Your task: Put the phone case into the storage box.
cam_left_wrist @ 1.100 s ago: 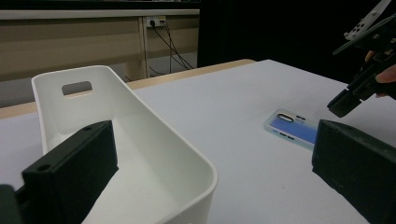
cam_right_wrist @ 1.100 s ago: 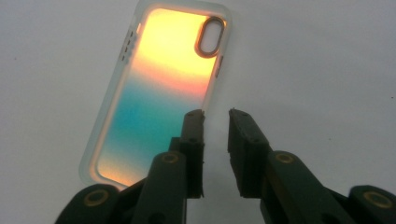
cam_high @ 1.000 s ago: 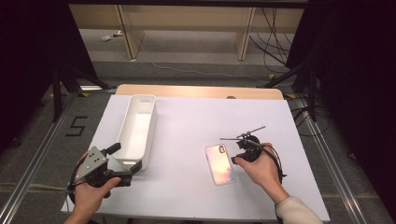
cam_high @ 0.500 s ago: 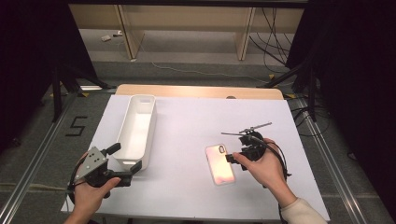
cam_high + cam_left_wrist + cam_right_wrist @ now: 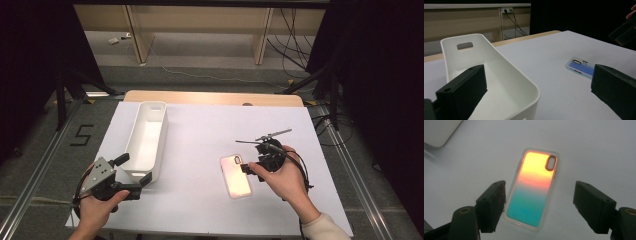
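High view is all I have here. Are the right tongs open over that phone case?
Observer: Yes. In the right gripper view the right tongs are open, jaws on either side of the phone case, not touching it.
Operator: What colour is the case?
Observer: Orange at the camera-hole end, fading to teal.
Operator: And the left tongs?
Observer: The left tongs are open too, with the white bin's near end between the jaws.

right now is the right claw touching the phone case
Apart. The right gripper view shows the right claw open above the phone case, neither jaw on it.
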`<act>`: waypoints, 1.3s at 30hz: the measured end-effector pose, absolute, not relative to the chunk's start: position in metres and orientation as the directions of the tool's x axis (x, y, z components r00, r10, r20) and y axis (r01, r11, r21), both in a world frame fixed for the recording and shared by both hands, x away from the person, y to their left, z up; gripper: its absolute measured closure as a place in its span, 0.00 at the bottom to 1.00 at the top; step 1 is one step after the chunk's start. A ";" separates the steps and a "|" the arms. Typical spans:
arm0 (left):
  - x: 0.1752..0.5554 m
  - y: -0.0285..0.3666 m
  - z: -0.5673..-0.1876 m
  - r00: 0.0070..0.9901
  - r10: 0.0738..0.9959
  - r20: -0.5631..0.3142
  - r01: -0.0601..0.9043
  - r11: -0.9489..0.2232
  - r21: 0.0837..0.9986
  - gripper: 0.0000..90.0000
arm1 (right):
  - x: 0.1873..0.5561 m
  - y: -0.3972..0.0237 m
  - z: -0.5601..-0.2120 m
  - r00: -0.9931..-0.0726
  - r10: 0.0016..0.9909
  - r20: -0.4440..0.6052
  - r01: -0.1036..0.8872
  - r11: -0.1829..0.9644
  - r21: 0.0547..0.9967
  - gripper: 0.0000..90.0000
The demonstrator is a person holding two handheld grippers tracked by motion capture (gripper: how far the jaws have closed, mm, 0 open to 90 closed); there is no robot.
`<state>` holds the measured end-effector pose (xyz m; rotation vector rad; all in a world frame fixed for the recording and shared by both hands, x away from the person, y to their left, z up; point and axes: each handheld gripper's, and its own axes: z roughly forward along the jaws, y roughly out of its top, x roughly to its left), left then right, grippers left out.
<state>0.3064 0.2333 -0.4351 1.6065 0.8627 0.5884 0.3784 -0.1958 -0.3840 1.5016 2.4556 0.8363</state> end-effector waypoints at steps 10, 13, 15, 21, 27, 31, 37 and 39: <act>0.306 0.233 -0.435 0.602 0.795 -0.079 0.216 -0.067 0.974 0.00 | 0.382 -0.199 -0.381 -0.499 0.855 0.140 0.771 0.364 0.523 0.32; 0.306 0.233 -0.435 0.602 0.794 -0.079 0.216 -0.067 0.974 0.00 | 0.383 -0.199 -0.379 -0.489 0.861 0.142 0.773 0.352 0.527 0.32; 0.306 0.233 -0.435 0.602 0.794 -0.080 0.216 -0.066 0.974 0.00 | 0.384 -0.200 -0.377 -0.482 0.865 0.141 0.776 0.346 0.527 0.31; 0.307 0.233 -0.435 0.604 0.793 -0.080 0.217 -0.067 0.974 0.00 | 0.386 -0.201 -0.377 -0.476 0.867 0.149 0.782 0.340 0.522 0.32; 0.307 0.233 -0.435 0.603 0.794 -0.079 0.216 -0.067 0.974 0.00 | 0.392 -0.201 -0.380 -0.468 0.873 0.139 0.791 0.344 0.507 0.36; 0.306 0.233 -0.435 0.602 0.794 -0.079 0.215 -0.066 0.974 0.00 | 0.397 -0.199 -0.384 -0.437 0.886 0.157 0.827 0.326 0.458 0.40; 0.307 0.233 -0.435 0.603 0.793 -0.079 0.215 -0.067 0.974 0.00 | 0.404 -0.195 -0.396 -0.406 0.901 0.156 0.870 0.328 0.368 0.46; 0.307 0.233 -0.435 0.604 0.793 -0.080 0.216 -0.067 0.974 0.00 | 0.406 -0.194 -0.402 -0.414 0.897 0.152 0.867 0.338 0.367 0.47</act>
